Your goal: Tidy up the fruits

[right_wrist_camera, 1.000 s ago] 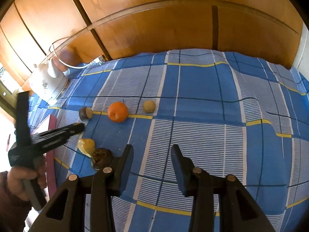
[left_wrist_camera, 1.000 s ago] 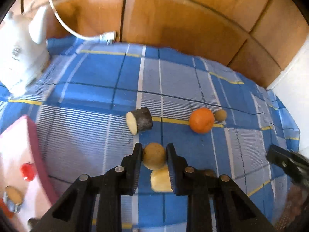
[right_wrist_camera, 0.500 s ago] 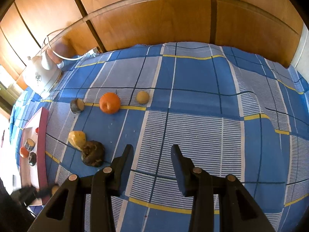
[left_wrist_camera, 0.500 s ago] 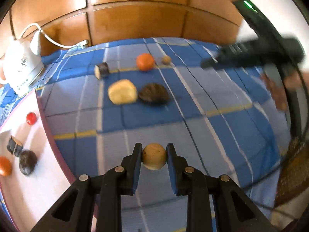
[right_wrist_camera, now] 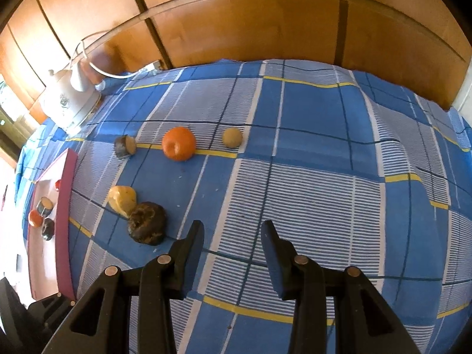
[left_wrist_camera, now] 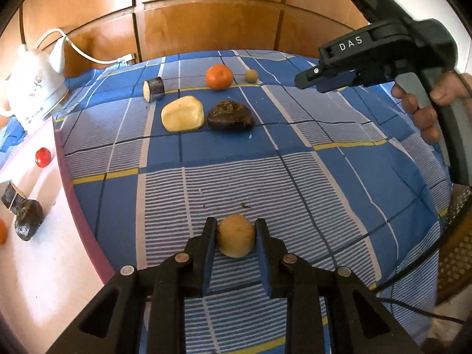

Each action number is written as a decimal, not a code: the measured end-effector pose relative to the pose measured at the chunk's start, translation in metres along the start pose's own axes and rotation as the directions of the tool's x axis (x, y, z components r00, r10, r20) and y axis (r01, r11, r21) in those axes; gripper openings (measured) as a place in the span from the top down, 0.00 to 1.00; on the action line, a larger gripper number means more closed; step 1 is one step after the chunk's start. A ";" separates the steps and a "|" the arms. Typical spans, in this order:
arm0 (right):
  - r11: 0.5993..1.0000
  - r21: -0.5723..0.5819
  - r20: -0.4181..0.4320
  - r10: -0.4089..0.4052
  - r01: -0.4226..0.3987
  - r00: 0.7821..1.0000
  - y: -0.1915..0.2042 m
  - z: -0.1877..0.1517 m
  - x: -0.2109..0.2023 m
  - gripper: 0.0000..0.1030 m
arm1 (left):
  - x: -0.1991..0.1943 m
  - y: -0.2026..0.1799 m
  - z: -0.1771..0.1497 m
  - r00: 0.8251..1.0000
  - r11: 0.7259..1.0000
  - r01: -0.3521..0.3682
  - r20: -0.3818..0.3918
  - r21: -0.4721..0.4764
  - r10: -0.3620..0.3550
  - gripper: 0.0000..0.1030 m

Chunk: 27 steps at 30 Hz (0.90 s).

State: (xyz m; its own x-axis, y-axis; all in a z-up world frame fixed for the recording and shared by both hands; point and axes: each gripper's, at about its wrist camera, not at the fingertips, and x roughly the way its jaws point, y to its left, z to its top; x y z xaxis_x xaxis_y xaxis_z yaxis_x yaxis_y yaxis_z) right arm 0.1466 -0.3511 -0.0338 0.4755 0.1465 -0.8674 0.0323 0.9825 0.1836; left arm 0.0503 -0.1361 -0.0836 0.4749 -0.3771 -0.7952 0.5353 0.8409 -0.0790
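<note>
Left wrist view: the left gripper (left_wrist_camera: 236,240) is clamped on a small round tan fruit (left_wrist_camera: 235,239) and holds it over the blue checked cloth (left_wrist_camera: 295,183), just right of the pink-rimmed white tray (left_wrist_camera: 44,265). Already on the tray lie a small red fruit (left_wrist_camera: 42,157), a dark cut piece (left_wrist_camera: 10,196), a dark wrinkled lump (left_wrist_camera: 28,219) and, at the tray's far left edge, a sliver of something orange (left_wrist_camera: 2,230). Beyond the tray, on the cloth, wait a dark-skinned cut chunk (left_wrist_camera: 154,88), a pale yellow piece (left_wrist_camera: 183,113), a dark wrinkled fruit (left_wrist_camera: 230,116), an orange (left_wrist_camera: 219,77) and a second small tan ball (left_wrist_camera: 251,75). The right gripper (left_wrist_camera: 306,78), in a person's hand (left_wrist_camera: 427,109), hangs well right of the tray; from this side its jaws cannot be read.

Right wrist view: the right gripper (right_wrist_camera: 233,236) shows its jaws apart with nothing between them, over bare cloth well right of the tray (right_wrist_camera: 66,206). The same five pieces lie between it and the tray: cut chunk (right_wrist_camera: 125,146), orange (right_wrist_camera: 179,143), tan ball (right_wrist_camera: 232,137), yellow piece (right_wrist_camera: 122,200) and wrinkled fruit (right_wrist_camera: 146,222). A white kettle (right_wrist_camera: 69,100) stands behind the tray.

By the look of it, the sorting is under halfway: four pieces trayed, one in transit, five left.
</note>
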 end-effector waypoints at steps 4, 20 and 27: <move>0.997 -0.043 -0.033 0.061 -0.062 0.998 0.012 -0.003 0.006 0.61 | -0.001 0.000 -0.002 1.000 1.000 0.002 0.011 0.004 -0.002 0.75; 0.961 -0.228 -0.116 0.133 -0.157 0.984 0.057 -0.023 0.021 0.49 | -0.004 0.000 -0.007 0.999 1.000 0.005 0.035 0.014 -0.006 0.75; 0.956 -0.258 -0.126 0.110 -0.139 0.986 0.061 -0.019 0.028 0.43 | -0.006 0.000 -0.007 0.999 1.000 0.008 0.037 0.017 -0.009 0.75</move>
State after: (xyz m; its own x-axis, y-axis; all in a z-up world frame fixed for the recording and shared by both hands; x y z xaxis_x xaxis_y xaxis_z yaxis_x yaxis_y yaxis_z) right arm 0.1450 -0.2847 -0.0562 0.3619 0.2666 -0.8933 -0.2623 0.9486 0.1768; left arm 0.0427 -0.1311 -0.0834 0.4956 -0.3984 -0.7718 0.5512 0.8310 -0.0751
